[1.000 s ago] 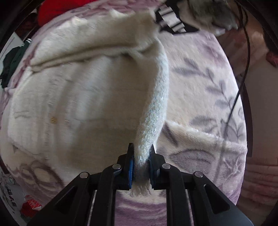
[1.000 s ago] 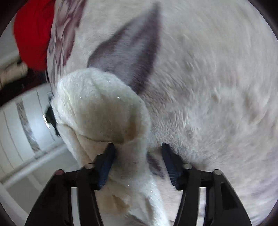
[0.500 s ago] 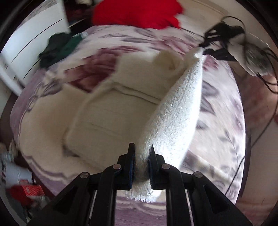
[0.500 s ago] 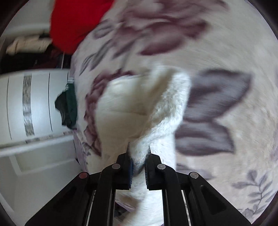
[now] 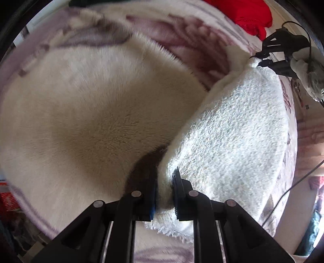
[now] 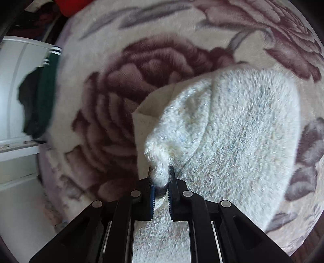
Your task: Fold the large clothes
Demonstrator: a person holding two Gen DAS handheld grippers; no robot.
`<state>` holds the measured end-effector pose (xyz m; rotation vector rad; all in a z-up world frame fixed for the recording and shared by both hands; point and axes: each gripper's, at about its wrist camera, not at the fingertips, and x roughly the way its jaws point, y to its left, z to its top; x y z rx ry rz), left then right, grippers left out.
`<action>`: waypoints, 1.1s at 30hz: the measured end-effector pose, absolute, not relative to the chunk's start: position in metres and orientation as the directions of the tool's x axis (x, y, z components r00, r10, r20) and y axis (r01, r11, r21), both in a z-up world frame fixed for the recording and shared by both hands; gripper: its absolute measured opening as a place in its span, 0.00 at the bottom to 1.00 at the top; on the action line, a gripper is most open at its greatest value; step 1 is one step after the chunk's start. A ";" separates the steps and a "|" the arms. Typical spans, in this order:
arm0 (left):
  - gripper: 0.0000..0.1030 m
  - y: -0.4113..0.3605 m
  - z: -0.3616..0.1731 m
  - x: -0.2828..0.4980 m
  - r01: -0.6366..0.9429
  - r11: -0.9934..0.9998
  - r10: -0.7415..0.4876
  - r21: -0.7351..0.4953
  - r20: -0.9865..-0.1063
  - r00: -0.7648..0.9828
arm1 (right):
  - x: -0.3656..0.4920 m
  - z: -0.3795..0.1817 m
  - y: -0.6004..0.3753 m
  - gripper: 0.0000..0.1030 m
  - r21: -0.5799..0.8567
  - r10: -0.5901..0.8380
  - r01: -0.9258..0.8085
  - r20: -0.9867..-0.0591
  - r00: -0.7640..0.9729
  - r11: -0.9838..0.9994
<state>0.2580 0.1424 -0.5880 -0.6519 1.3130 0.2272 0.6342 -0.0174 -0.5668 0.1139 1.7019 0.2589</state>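
A large cream fluffy garment (image 5: pixel 232 131) hangs stretched between both grippers above the bed. My left gripper (image 5: pixel 165 182) is shut on one bunched corner of it. The lifted edge runs up to the right gripper (image 5: pixel 261 60), seen at the upper right of the left wrist view, which pinches the far corner. In the right wrist view my right gripper (image 6: pixel 161 178) is shut on a fuzzy tuft of the garment (image 6: pixel 232 131), whose body drapes down to the right. Under the lifted part, the rest of the garment (image 5: pixel 91 111) lies spread on the bed.
A plush bed cover with purple roses (image 6: pixel 131 85) lies beneath. A red cloth (image 5: pixel 251 14) sits at the far end, a dark green garment (image 6: pixel 40 97) at the bed's left edge beside white furniture (image 6: pixel 16 91). A black cable (image 5: pixel 293 182) runs along the right.
Both grippers swept across the bed carrying the garment's edge; it now spreads wide between them. The right gripper, open around the cloth a second ago, has shut on it.
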 end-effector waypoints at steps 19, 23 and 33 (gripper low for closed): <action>0.87 0.170 -0.550 0.306 -0.444 0.853 -0.174 -0.274 -0.951 0.255 | 0.527 -0.534 -0.257 0.74 0.462 0.482 0.222 -0.875 -0.045 0.859; 0.87 0.149 -0.539 0.393 -0.346 0.871 -0.241 -0.348 -0.918 0.315 | 0.526 -0.567 -0.301 0.80 0.441 0.462 0.284 -0.887 -0.009 0.852; 0.86 0.085 -0.589 0.620 -0.157 0.904 -0.369 -0.397 -0.912 0.181 | 0.623 -0.607 -0.307 0.87 0.635 0.631 0.317 -0.765 0.129 0.704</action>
